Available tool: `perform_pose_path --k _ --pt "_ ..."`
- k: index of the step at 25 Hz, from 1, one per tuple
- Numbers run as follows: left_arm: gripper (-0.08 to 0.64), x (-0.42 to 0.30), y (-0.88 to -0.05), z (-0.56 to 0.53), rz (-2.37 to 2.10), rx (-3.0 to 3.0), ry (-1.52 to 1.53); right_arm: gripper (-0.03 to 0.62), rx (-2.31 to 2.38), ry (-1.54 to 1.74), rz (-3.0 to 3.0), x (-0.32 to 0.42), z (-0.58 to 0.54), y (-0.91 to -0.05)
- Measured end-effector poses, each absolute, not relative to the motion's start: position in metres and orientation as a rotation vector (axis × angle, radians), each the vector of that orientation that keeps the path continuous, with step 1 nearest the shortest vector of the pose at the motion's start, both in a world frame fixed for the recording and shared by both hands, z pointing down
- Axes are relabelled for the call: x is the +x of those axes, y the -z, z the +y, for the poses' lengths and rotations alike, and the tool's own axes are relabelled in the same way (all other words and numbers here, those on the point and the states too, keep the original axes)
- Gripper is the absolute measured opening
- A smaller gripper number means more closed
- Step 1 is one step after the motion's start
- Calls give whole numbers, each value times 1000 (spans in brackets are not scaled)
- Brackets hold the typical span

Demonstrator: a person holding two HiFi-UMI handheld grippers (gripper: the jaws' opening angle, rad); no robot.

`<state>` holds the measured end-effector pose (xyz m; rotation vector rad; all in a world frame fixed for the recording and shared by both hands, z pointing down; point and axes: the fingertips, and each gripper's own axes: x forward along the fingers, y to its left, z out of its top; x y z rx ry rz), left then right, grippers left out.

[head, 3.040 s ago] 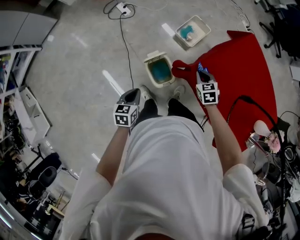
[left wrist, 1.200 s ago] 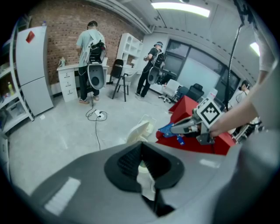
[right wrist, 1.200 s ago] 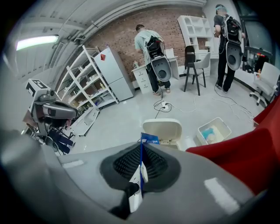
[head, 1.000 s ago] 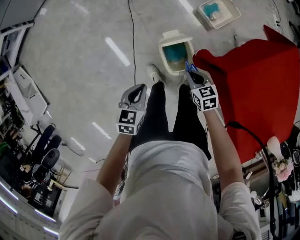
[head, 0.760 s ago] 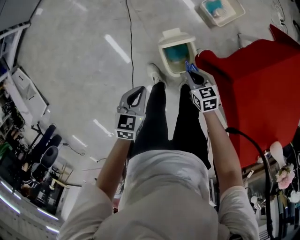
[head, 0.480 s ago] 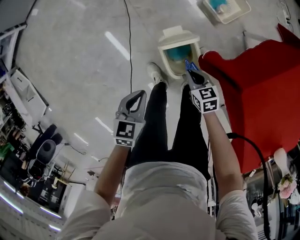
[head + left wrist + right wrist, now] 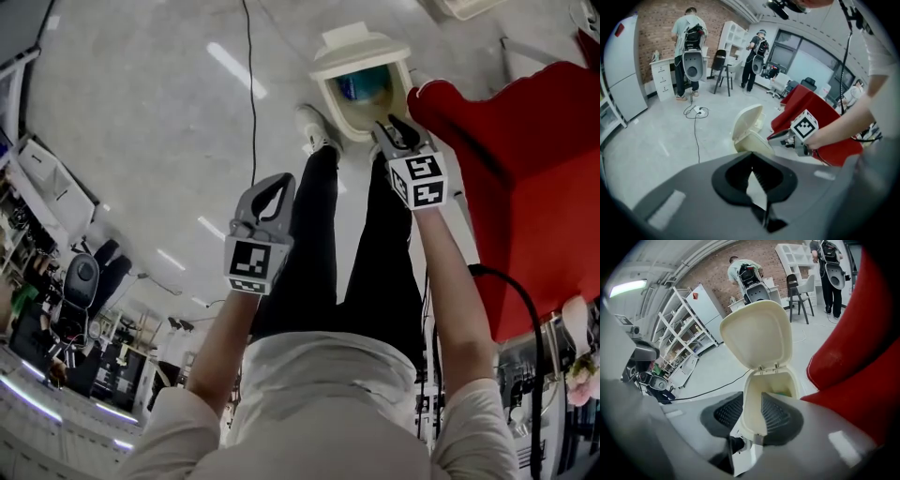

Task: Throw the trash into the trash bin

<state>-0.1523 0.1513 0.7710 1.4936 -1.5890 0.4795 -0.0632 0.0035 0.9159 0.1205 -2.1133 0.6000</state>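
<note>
The trash bin (image 7: 330, 77) is seen standing open on the floor (image 7: 141, 122), its lid (image 7: 361, 42) tipped back. It lies directly ahead of and below the right gripper (image 7: 397, 128), which is held just over the near rim. The left gripper (image 7: 277, 181) is held well apart, beside the person's leg. The right jaws have just been opening and are spread, with nothing between them; only the bin's mouth is seen through the gap. The left jaws are pressed together and empty. The trash (image 7: 359, 87), a small crumpled blue piece, is judged to lie inside the bin, so only a withdrawal is thought to be called for
</note>
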Motion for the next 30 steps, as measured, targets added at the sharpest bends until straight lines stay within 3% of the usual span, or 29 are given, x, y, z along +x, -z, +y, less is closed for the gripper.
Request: perform_pose_path --k 9,22,30 --pt "5 -144 -762 152 -1609 1506 -469 124 114 -576 -2139 -56 9 -890" --pt "5 -134 -699 145 -1623 1512 -433 34 155 -512 -2181 -46 -5 -800" --pt "5 -130 -656 137 -1637 1529 -418 12 174 -488 -2202 -31 -11 -739"
